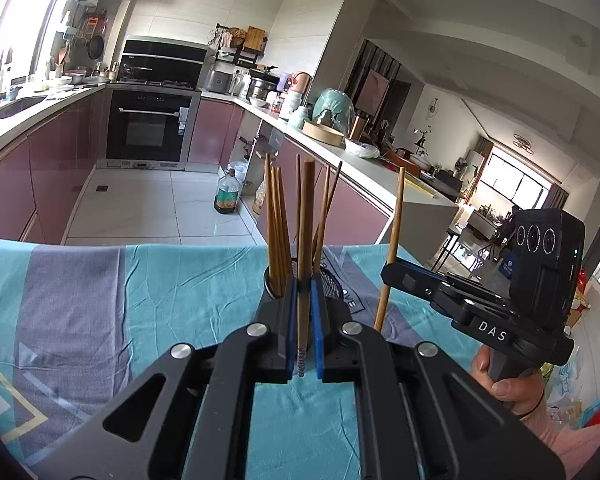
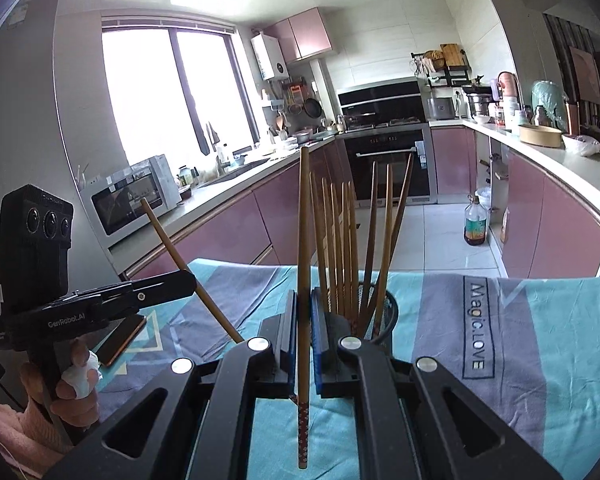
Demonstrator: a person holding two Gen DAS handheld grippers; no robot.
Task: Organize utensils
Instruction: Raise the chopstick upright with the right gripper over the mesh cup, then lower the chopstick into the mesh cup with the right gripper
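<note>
Honestly the holder (image 2: pixel 384 316) is half hidden behind each claw; left claw (image 1: pixel 303 312) and right claw (image 2: pixel 303 332) each pinch one chopstick (image 1: pixel 306 240) upright above the cloth-covered desk (image 1: pixel 160 288), kitchen behind.

Two wooden chopsticks are lifted clear of the holder. One chopstick (image 1: pixel 305 248) stands near upright, its patterned lower tip hanging free above the cloth. The second chopstick (image 2: pixel 303 280) is likewise near upright, its red-patterned tip pointing down. A black mesh holder (image 2: pixel 392 316) stands upright on the cloth-covered table. It contains a bundle of wooden chopsticks (image 2: pixel 340 248), patterned ends down, fanning outward at the top; one darker stick among them leans to the right.
</note>
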